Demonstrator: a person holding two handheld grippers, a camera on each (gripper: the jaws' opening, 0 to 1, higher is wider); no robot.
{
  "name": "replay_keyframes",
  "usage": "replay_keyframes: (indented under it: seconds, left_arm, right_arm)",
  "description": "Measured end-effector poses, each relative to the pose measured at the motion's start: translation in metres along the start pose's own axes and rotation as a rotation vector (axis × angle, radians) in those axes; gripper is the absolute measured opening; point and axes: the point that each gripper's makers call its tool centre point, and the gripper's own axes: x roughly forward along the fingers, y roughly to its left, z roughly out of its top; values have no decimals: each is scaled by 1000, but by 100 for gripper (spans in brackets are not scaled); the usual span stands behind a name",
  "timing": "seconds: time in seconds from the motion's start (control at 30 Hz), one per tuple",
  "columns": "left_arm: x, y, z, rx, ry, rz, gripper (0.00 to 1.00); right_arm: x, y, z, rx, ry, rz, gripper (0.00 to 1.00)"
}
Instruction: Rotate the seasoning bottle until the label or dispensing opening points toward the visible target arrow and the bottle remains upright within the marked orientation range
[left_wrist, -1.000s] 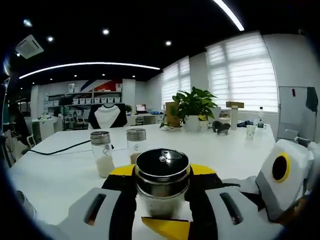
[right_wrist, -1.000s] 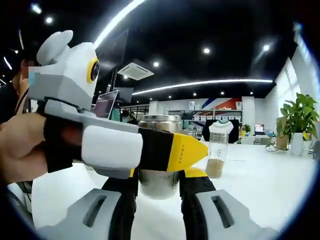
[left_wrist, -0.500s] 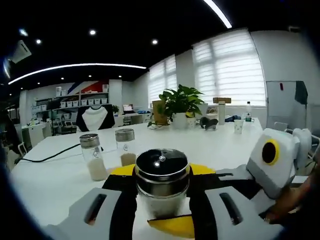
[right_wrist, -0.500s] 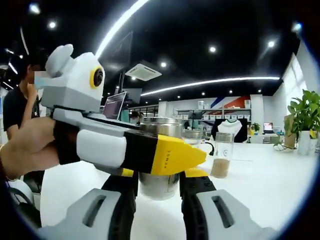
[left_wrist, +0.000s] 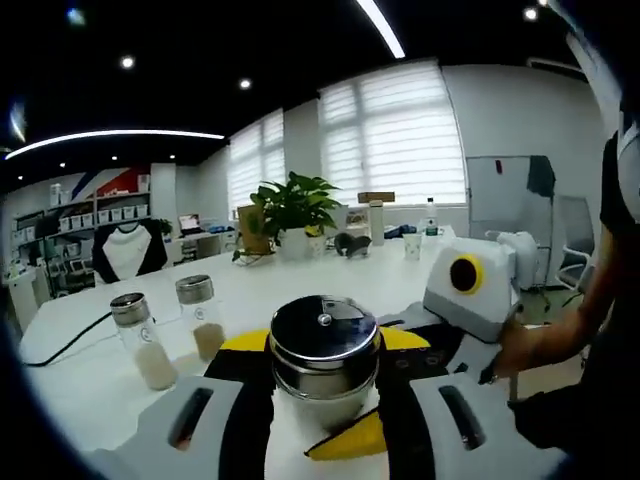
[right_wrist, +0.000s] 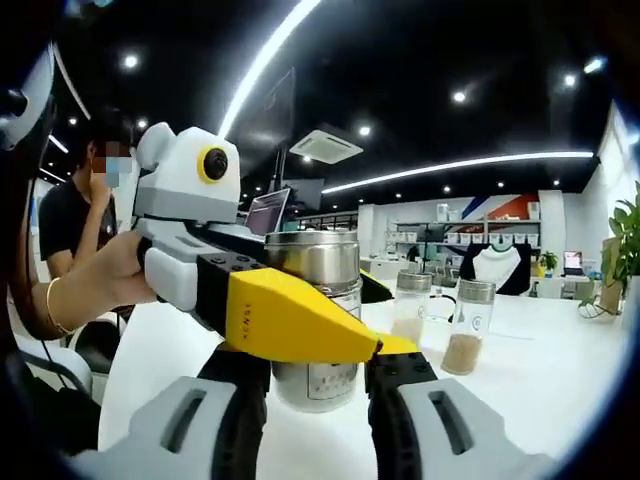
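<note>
Both grippers on one steel-capped seasoning bottle, upright on the white table.

Left gripper (left_wrist: 322, 405) and right gripper (right_wrist: 318, 385) each have their jaws closed against the seasoning bottle (left_wrist: 325, 355). Opposed twisting could tip or skid it, and its label side can't be read. No target arrow is legible, so overshoot is likely. Two glass shakers (left_wrist: 170, 333) stand near; a wide swing could topple them.

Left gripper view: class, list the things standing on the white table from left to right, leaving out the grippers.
Shaker with pale powder → shaker with tan powder → steel-lidded seasoning bottle → potted plant → white cup.
</note>
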Motion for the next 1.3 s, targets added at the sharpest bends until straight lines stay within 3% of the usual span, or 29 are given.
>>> replay_keyframes:
  seconds: [0.27,0.43,0.57,0.67,0.83,1.13,1.3]
  left_arm:
    - [-2,-4,-4,9,21,-51,40]
    - [-1,-3,2,-8,-24,-40,41]
    - [4,1,-2,4,-12,-2,40]
    - [7,3,-5,-1,-13,45,40]
    - [10,9,-5,-87,-50,116,39]
    - [9,12,-3,-112,-83,256,38]
    - [8,13,-5,-136,-68,291,38]
  right_arm:
    - [0,8,-1,-13,5,27,32]
    - [-2,5,3,9,-56,-14,32]
    - [-2,-3,-2,-1,-29,-76,32]
    - [-3,-10,-6,45,-23,-125,32]
    - [-4,-19,-7,73,-41,-196,32]
    - [-4,-25,-5,106,-63,-245,32]
    - [-5,-26,-8,56,-42,-285,32]
